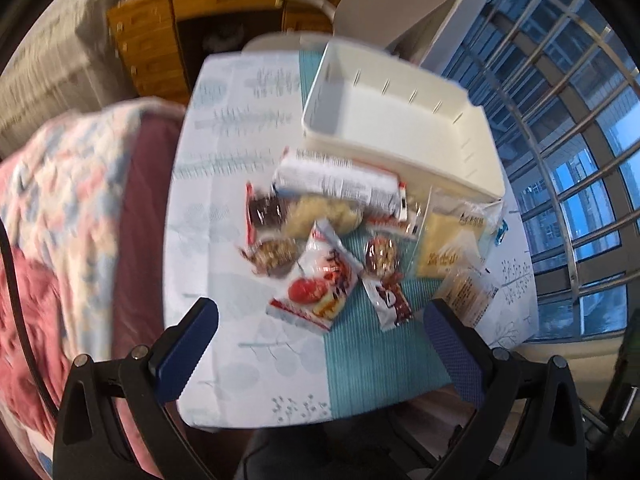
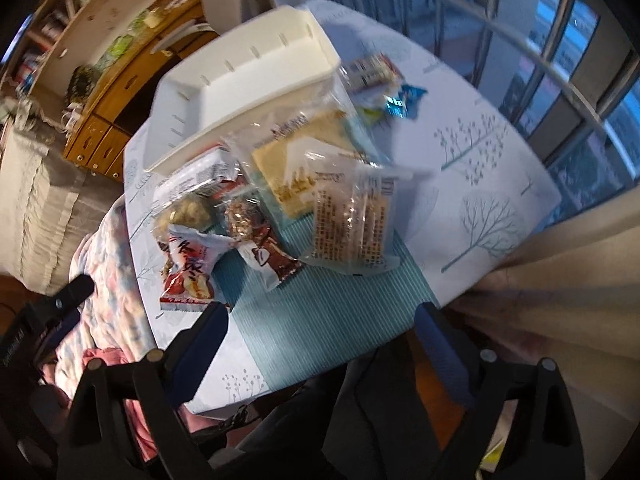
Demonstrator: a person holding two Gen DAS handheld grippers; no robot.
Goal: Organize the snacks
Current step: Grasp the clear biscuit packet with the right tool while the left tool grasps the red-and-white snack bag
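From the left wrist, the left gripper (image 1: 320, 320) stands wide open with nothing between its blue pads, above a heap of snack packets (image 1: 320, 240) on a teal mat (image 1: 372, 356). A white bin (image 1: 400, 120) sits just behind the heap, touching it — nothing shows in it.

From the right wrist, the right gripper (image 2: 320, 320) is likewise spread wide and holds nothing. A clear cracker packet (image 2: 352, 224) lies nearest, with the bin (image 2: 248, 92) beyond the pile and a few small wrappers (image 2: 384, 84) beside it.
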